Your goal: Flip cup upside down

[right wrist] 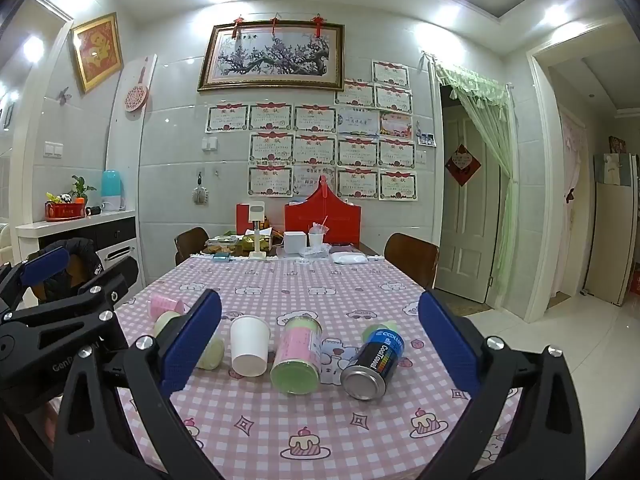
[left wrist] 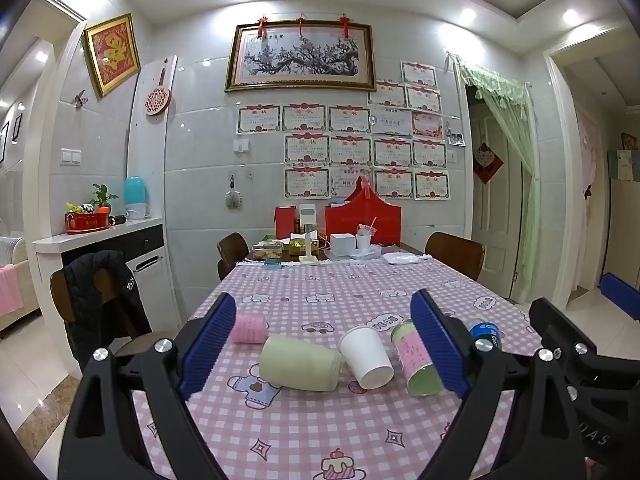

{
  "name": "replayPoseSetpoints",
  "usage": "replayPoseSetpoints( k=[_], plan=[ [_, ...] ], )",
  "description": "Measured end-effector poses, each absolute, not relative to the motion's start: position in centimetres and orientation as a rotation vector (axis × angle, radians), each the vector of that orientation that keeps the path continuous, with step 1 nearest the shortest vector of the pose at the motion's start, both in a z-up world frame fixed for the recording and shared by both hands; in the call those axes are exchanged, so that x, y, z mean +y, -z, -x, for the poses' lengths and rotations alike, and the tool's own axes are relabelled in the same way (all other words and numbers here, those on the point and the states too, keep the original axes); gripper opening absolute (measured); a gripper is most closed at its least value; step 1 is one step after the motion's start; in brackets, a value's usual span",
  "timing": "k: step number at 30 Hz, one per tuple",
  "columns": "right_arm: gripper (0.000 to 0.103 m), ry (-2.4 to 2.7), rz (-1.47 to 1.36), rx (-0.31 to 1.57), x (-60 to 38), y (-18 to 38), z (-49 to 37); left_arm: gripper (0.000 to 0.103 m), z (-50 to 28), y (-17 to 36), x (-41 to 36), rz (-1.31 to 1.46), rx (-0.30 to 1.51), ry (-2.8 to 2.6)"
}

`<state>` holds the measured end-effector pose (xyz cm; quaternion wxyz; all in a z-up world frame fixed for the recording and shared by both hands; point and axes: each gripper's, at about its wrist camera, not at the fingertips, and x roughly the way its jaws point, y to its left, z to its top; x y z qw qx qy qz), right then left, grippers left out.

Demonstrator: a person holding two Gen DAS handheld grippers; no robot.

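Observation:
Several cups lie on their sides on the pink checked tablecloth (left wrist: 320,432). From left: a pink cup (left wrist: 250,328), a pale green cup (left wrist: 300,364), a white paper cup (left wrist: 366,356) and a pink-and-green cup (left wrist: 416,360). A black-and-blue can (right wrist: 374,364) lies at the right, with another pale green cup (right wrist: 380,326) behind it. In the right wrist view the white cup (right wrist: 249,344) and pink-and-green cup (right wrist: 298,354) lie between the fingers. My left gripper (left wrist: 324,344) is open and empty above the cups. My right gripper (right wrist: 320,344) is open and empty.
The far end of the table holds a red box (left wrist: 362,216), a white box (left wrist: 343,245), food containers (left wrist: 266,250) and a small lamp stand (left wrist: 308,236). Brown chairs (left wrist: 456,254) stand at both sides. A black jacket (left wrist: 100,292) hangs on the left chair.

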<state>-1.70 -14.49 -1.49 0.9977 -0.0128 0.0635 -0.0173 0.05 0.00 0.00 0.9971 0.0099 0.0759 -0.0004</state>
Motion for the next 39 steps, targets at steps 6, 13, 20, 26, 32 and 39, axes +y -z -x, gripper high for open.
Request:
replayPoseSetpoints(
  k=[6, 13, 20, 26, 32, 39],
  plan=[
    [0.095, 0.034, 0.027, 0.120, -14.4, 1.5, 1.7, 0.088, -0.2, 0.0, 0.1, -0.018, 0.147, 0.000],
    [0.095, 0.033, 0.026, 0.118, -14.5, 1.6, 1.7, 0.088, 0.0, 0.0, 0.0, -0.019, 0.146, 0.000],
    [0.095, 0.036, 0.027, 0.118, -14.5, 1.5, 1.8, 0.088, 0.0, 0.0, 0.0, -0.019, 0.148, 0.002],
    [0.095, 0.035, 0.026, 0.121, -14.7, 1.5, 1.8, 0.088, -0.3, 0.1, -0.2, -0.019, 0.153, 0.002],
    [0.095, 0.033, 0.027, 0.129, -15.3, 2.5, 1.4, 0.088, -0.9, 0.8, -0.3, -0.022, 0.165, 0.001],
    [0.095, 0.033, 0.027, 0.140, -14.3, 2.5, 0.5, 0.088, -1.2, 1.2, 0.0, -0.022, 0.179, -0.003]
  ],
)
